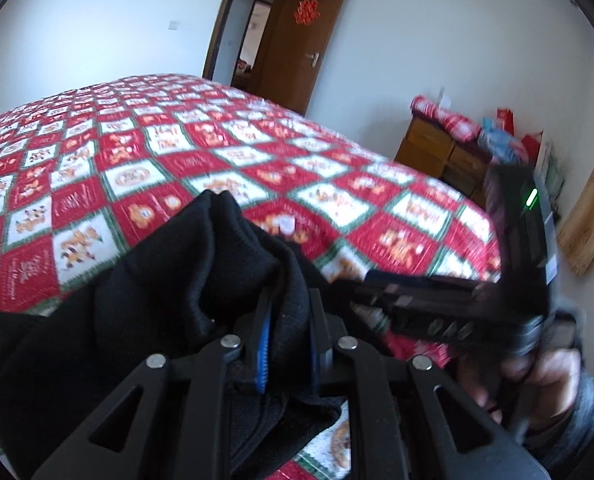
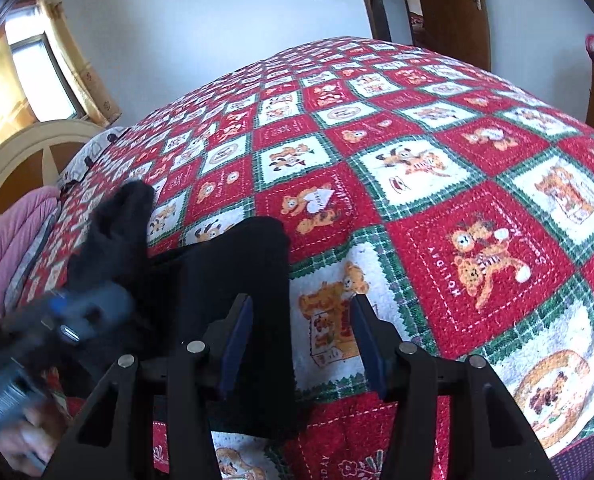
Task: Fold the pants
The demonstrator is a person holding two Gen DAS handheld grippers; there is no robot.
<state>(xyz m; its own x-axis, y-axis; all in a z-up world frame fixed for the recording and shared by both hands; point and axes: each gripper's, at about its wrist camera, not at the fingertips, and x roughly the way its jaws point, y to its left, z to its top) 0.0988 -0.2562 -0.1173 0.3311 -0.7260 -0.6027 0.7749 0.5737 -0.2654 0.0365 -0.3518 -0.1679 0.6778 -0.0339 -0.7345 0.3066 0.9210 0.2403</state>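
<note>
Clearly, left gripper (image 1: pixel 289 320) clamps the black pants (image 1: pixel 145 288); right gripper (image 2: pixel 301 344) gapes, cloth partly between its jaws.

A bed under a red, white and green bear-patterned quilt (image 1: pixel 217 152) fills the room ahead of the claw. Beyond it, white walls (image 1: pixel 97 8) and an open brown door (image 1: pixel 301 40). Right of it a wooden dresser (image 1: pixel 437 148); in the right wrist view, a sunlit curtained window (image 2: pixel 37 76) far left.

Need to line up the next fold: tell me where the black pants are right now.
The black pants are bunched in the left tongs, lifted over the near edge of the red checked bedspread; in the right wrist view they sit lower left of centre.
</note>
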